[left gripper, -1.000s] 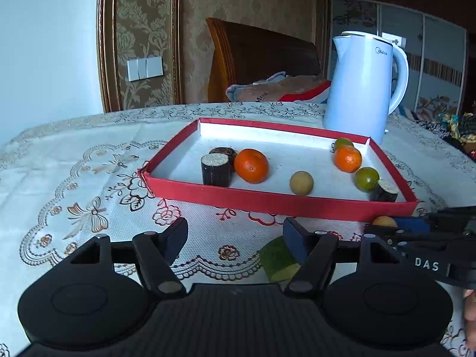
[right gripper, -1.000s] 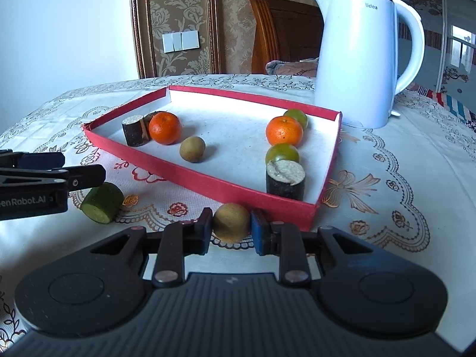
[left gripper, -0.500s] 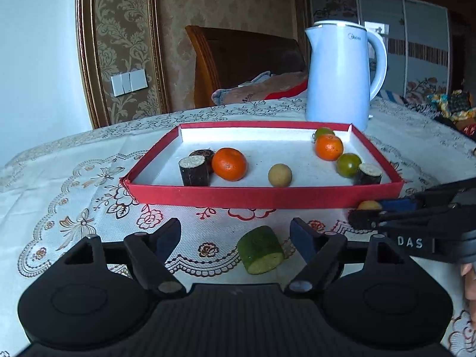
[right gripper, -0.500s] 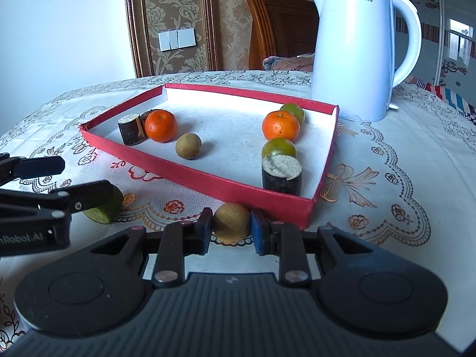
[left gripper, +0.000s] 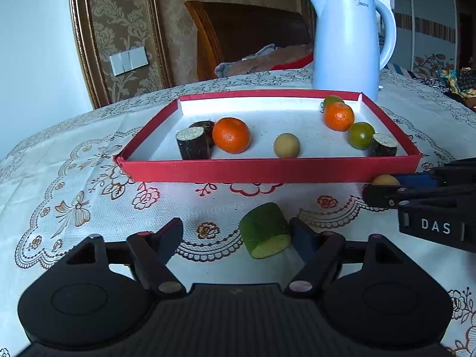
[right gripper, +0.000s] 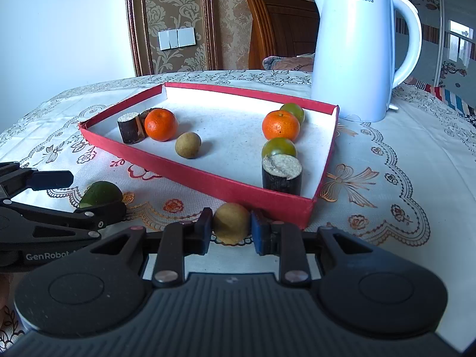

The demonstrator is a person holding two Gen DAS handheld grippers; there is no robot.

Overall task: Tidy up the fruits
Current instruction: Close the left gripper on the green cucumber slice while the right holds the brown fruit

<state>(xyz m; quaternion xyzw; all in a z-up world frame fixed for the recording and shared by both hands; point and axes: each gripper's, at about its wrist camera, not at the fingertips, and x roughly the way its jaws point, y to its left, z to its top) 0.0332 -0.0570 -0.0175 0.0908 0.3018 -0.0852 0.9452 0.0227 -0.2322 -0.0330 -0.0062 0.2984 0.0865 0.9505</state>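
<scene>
A green cylinder-shaped fruit piece (left gripper: 264, 230) lies on the lace tablecloth in front of the red tray (left gripper: 267, 170). My left gripper (left gripper: 235, 235) straddles it, jaws closing; the piece sits by the right finger (left gripper: 300, 233), with a gap to the left one. My right gripper (right gripper: 231, 229) is shut on a tan round fruit (right gripper: 231, 223) just outside the tray's near corner (right gripper: 306, 211). Inside the tray are two oranges (left gripper: 231, 134), two green citrus (left gripper: 361, 135), a tan fruit (left gripper: 286, 145) and dark cylinder pieces (left gripper: 193, 144). The left gripper (right gripper: 92, 193) shows at the left of the right wrist view.
A white electric kettle (left gripper: 348, 44) stands behind the tray's far right corner. A wooden chair (right gripper: 282, 29) with cloth on it is beyond the table. The right gripper (left gripper: 386, 190) reaches in from the right, close to my left one.
My left gripper has moved in around the green piece, which now lies between its fingers. The right gripper has kept still with the tan fruit.
</scene>
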